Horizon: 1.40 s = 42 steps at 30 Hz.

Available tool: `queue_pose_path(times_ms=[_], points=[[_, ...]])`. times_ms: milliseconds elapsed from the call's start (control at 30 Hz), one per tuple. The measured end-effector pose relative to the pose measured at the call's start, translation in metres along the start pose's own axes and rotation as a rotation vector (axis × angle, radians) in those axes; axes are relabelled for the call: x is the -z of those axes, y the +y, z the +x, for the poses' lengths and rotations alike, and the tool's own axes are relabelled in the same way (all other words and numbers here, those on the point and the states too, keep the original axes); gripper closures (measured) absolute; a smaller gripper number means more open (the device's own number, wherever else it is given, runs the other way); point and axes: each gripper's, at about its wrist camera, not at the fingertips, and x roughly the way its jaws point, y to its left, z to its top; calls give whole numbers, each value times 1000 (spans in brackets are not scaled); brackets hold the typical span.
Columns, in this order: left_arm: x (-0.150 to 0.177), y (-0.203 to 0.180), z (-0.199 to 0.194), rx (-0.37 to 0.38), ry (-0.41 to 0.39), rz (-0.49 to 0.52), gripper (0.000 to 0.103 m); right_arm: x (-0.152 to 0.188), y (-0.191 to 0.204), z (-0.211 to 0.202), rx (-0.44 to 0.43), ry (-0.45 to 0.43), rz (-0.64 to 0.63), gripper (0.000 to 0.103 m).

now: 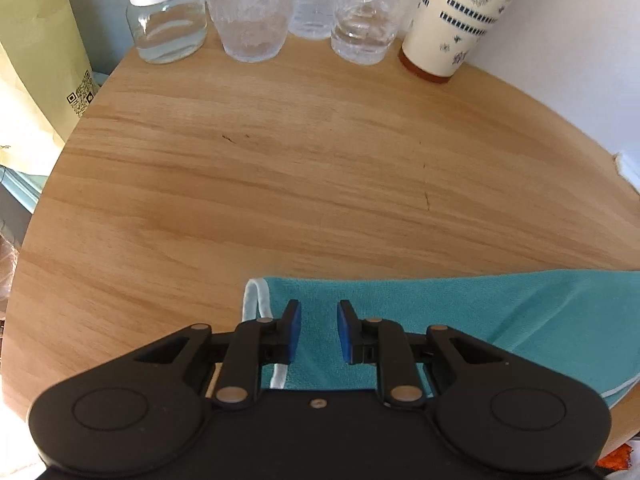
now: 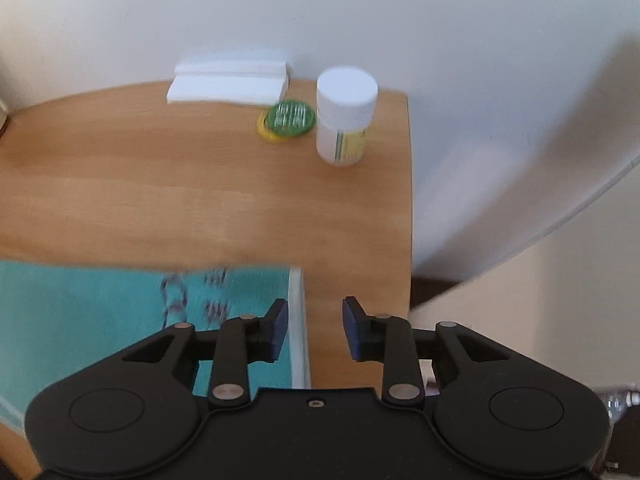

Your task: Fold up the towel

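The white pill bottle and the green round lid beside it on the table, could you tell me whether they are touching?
Cannot tell. In the right wrist view the white pill bottle overlaps the green round lid's edge, so any gap or contact is hidden, and the frame is blurred.

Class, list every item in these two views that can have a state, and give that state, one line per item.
Left gripper: open, over the towel's end.
Right gripper: open, over the towel's white edge.
Towel: on the table, partly folded, creased.
Glass jar: upright, white lid on.
Patterned cup: upright, contents not visible.
Pill bottle: upright, capped.
Clear cup: upright, open-topped.
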Motion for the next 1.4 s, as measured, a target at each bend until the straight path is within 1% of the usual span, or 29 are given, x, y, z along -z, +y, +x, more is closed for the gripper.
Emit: queue_pose_path(times_ms=[100, 133, 167, 267, 400, 500, 533, 567, 700, 733, 767, 800, 867, 933, 967, 1000, 1033, 1067, 1100, 1167, 1267, 1300, 1367, 1400], points=[[-4, 5, 0, 45, -6, 13, 84, 17, 22, -16, -17, -25, 34, 69], [-5, 7, 2, 55, 0, 8, 81, 22, 31, -18, -30, -28, 36, 67], [-6, 9, 4, 58, 5, 2, 79, 27, 41, -20, -42, -32, 38, 66], [-5, 15, 12, 71, 18, -2, 78, 40, 70, -27, -71, -42, 21, 66], [-5, 26, 15, 95, 35, -63, 78, 49, 94, -35, -93, -46, 21, 66], [-5, 31, 6, 89, 36, -84, 76, 52, 101, -42, -96, -52, 35, 66], [-5, 32, 2, 87, 31, -86, 71, 52, 102, -43, -98, -52, 44, 66], [-4, 33, 0, 84, 30, -91, 68, 51, 102, -42, -97, -52, 54, 66], [-2, 45, -6, 76, 42, -146, 66, 54, 107, -41, -102, -50, 88, 66], [-3, 46, -5, 68, 54, -156, 60, 54, 109, -39, -105, -47, 91, 66], [-3, 48, -1, 48, 70, -164, 59, 54, 112, -38, -108, -42, 93, 66], [-4, 49, 1, 32, 80, -167, 59, 55, 116, -37, -112, -39, 91, 66], [-5, 50, 6, 30, 95, -176, 59, 55, 123, -37, -118, -35, 80, 66], [-6, 49, 6, 51, 98, -191, 60, 54, 128, -37, -124, -34, 73, 66], [-6, 49, 4, 73, 95, -201, 67, 54, 131, -37, -129, -33, 70, 66], [-7, 49, 4, 86, 93, -207, 71, 53, 134, -36, -130, -32, 68, 66], [-8, 47, 6, 84, 95, -203, 77, 53, 135, -35, -128, -33, 69, 66], [-9, 44, 9, 67, 93, -188, 84, 53, 137, -34, -127, -32, 71, 66], [-10, 42, 11, 52, 84, -175, 86, 53, 140, -32, -121, -27, 72, 66], [-13, 40, 14, 39, 48, -170, 96, 54, 145, -29, -98, -27, 64, 66], [-21, 38, 18, 28, 21, -180, 98, 52, 153, -19, -107, -31, 64, 66], [-22, 36, 19, 25, 19, -177, 98, 50, 156, -14, -83, -27, 57, 66], [-28, 31, 22, 17, 17, -159, 99, 45, 162, 1, -8, -17, 38, 66], [-31, 28, 23, 13, 14, -151, 99, 44, 161, 5, 8, -10, 41, 66]])
